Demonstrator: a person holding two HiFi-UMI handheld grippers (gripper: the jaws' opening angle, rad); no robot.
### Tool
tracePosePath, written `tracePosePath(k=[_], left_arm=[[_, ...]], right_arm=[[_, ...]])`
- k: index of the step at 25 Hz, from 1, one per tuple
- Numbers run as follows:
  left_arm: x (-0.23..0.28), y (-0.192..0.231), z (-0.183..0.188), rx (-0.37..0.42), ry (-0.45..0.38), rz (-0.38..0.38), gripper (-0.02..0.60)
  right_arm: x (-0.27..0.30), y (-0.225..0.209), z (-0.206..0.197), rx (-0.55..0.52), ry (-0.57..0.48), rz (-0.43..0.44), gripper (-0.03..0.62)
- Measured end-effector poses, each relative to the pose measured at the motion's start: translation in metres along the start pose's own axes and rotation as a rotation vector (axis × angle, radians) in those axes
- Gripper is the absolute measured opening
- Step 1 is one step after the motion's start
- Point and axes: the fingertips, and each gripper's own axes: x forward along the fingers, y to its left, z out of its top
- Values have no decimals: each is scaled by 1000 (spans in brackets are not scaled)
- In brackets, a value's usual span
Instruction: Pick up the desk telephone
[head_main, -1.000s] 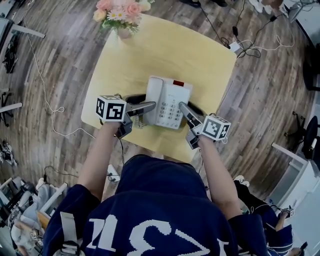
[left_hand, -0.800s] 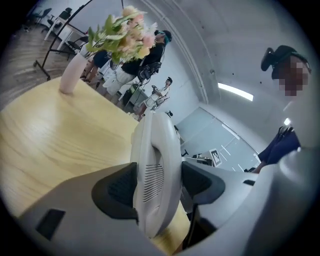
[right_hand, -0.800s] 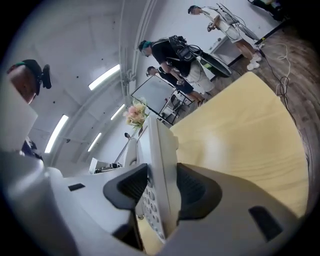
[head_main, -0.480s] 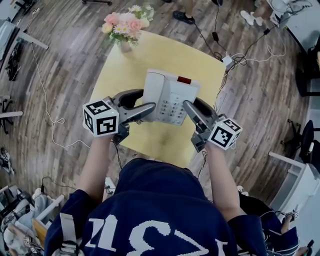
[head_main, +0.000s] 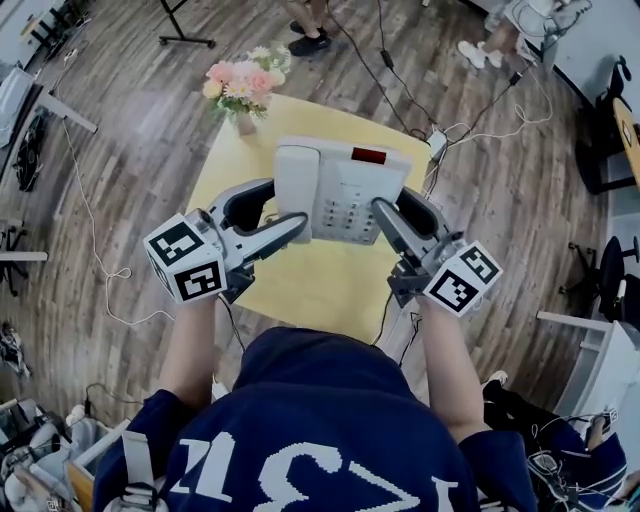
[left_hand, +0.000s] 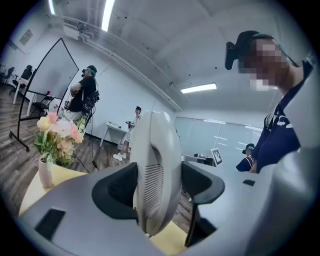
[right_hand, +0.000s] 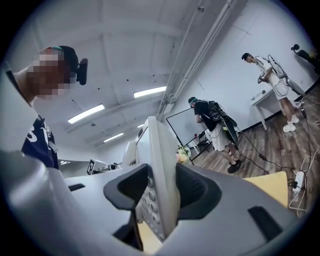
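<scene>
White plastic desk telephone (head_main: 340, 190) hangs clamped between the fingers (head_main: 275, 233) of the left gripper (head_main: 283, 205) and right gripper (head_main: 396, 207), apparently clear of the yellow surface (head_main: 310, 285) beneath them. The lift looks underway; next calls for level, matched hands.

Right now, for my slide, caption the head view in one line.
Left gripper and right gripper clamp the desk telephone by its two sides above the yellow table.

Smooth plastic telephone (head_main: 345, 178), wood-grain floor (head_main: 140, 140)
</scene>
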Motion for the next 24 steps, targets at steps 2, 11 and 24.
tracePosePath(k=[2, 11, 24], left_arm=[[-2, -5, 6, 20, -2, 0, 291], [-7, -9, 17, 48, -11, -1, 291], [-8, -9, 15, 62, -2, 5, 291]], right_arm=[[-2, 6, 5, -15, -9, 3, 192], [0, 14, 15, -37, -20, 6, 190], [0, 16, 12, -39, -11, -1, 189]])
